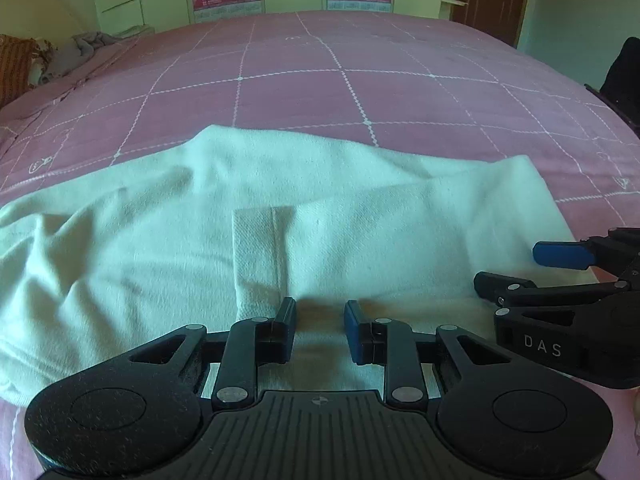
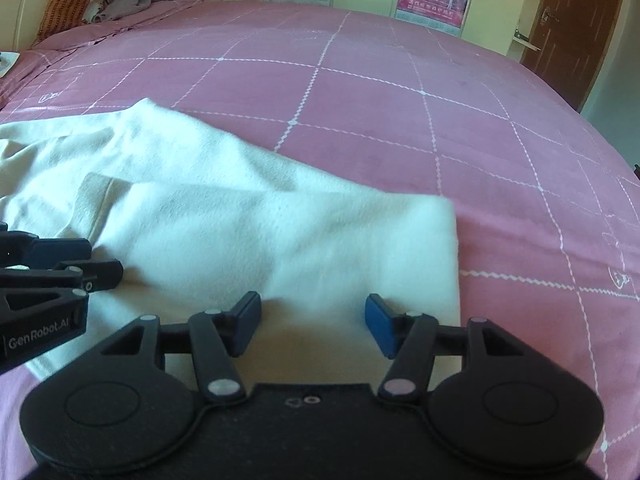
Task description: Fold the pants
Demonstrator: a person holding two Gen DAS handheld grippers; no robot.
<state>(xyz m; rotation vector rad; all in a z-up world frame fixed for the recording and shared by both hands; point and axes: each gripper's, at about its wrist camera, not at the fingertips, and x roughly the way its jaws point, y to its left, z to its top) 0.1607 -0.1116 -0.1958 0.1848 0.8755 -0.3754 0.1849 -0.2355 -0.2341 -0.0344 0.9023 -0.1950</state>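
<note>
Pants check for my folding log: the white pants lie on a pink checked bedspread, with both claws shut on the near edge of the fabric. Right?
Not quite. The white pants do lie on the pink checked bedspread, but both claws are open. The left wrist view shows the left claw with a gap between its fingers, and the right wrist view shows the right claw spread wider, neither gripping fabric.

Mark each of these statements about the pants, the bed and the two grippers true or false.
1. The white pants lie on a pink bedspread with a white grid. True.
2. The left hand-held gripper is clamped on the fabric. False: its jaws stand open, with nothing between them.
3. The right hand-held gripper is open over the pants. True.
4. The pants hang off a chair. False: they rest flat on the bed.
5. A brown door stands past the bed. True.
</note>
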